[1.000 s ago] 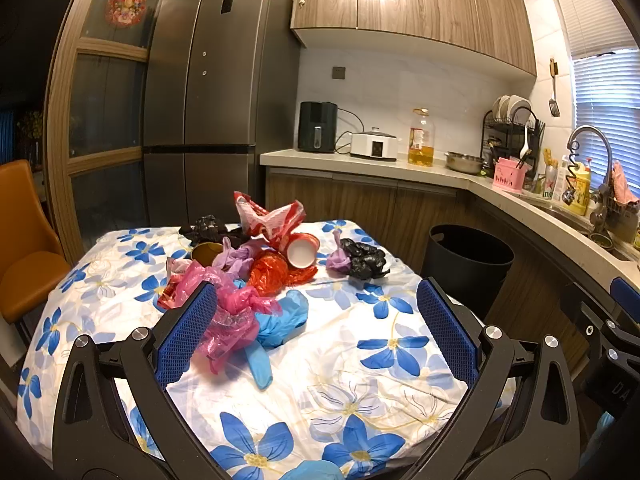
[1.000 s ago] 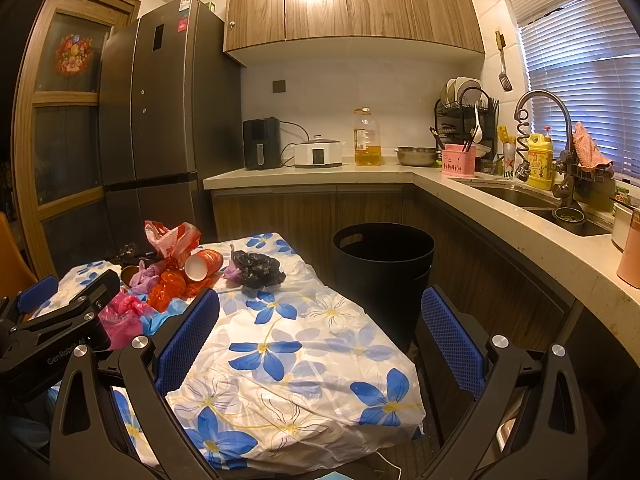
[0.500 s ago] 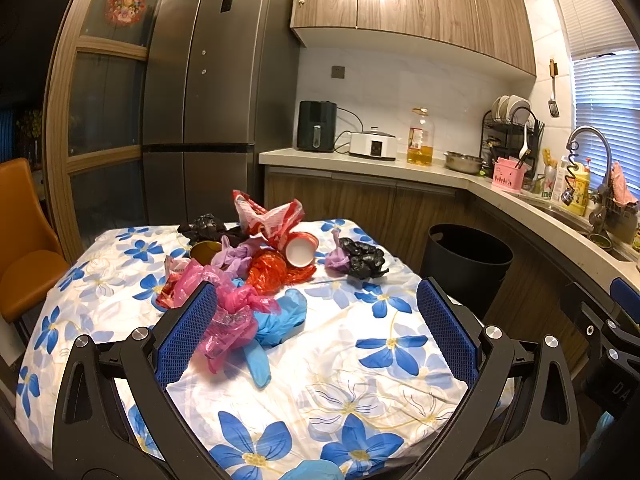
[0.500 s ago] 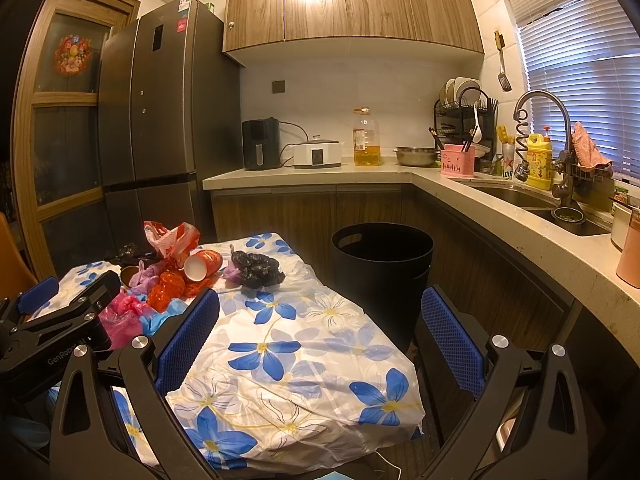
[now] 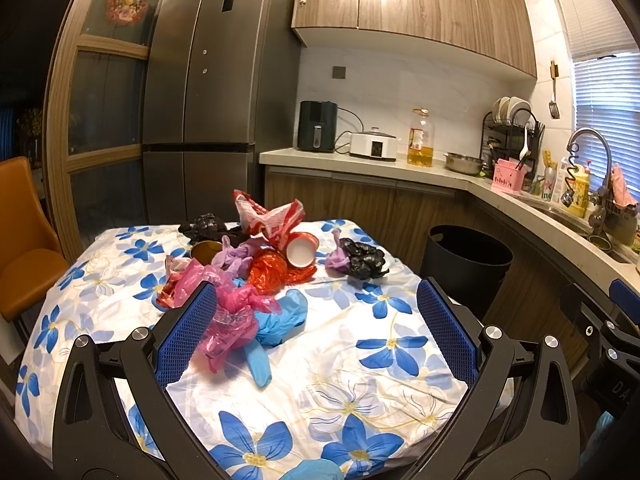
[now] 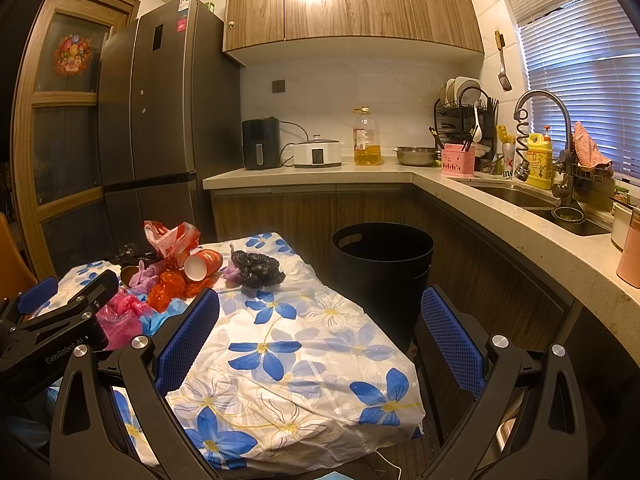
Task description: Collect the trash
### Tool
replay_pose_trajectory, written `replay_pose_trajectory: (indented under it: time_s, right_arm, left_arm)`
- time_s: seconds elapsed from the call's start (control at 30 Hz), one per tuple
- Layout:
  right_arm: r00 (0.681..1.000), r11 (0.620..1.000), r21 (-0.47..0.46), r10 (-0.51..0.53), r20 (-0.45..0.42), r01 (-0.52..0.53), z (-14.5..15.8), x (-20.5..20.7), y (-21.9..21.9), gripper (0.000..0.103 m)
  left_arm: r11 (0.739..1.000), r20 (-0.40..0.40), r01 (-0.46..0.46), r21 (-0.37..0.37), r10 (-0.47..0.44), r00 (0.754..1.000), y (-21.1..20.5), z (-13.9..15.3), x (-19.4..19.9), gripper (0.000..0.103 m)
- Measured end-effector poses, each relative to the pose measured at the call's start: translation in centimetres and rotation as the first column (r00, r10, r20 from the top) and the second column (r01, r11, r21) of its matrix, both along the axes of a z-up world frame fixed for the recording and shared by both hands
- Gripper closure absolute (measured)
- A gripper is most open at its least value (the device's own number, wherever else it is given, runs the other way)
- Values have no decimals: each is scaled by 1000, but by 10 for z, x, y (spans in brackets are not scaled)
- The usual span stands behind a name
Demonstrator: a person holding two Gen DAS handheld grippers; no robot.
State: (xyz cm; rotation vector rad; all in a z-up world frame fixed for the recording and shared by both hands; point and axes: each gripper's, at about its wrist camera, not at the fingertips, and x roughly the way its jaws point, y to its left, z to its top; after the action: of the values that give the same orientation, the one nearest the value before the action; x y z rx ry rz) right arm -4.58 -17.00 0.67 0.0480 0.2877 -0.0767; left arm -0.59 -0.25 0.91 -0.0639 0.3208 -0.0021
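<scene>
Flowered table (image 5: 352, 360) — trash heap (image 5: 248, 272) beyond wide-apart left jaws.

A home kitchen: fridge (image 5: 208, 100), sink faucet (image 6: 544, 112), dish rack (image 6: 464, 108), wooden cabinets (image 6: 352, 0)

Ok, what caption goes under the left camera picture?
Open left gripper faces crumpled bags on the flowered table, bin beyond.

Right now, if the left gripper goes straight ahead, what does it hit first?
Probably the flower-print tablecloth first, since the open left gripper looks low; beyond it lies the crumpled blue plastic glove. Depth is unclear.
</scene>
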Motion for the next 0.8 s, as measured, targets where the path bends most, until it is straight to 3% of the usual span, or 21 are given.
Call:
replay_pose_trajectory:
  time_s: [0.8]
  right_arm:
    - [1000, 1000, -2, -2, 2, 2, 2, 2, 0, 5]
  left_arm:
    - [1000, 1, -1, -2, 1, 1000, 1, 1, -1, 5]
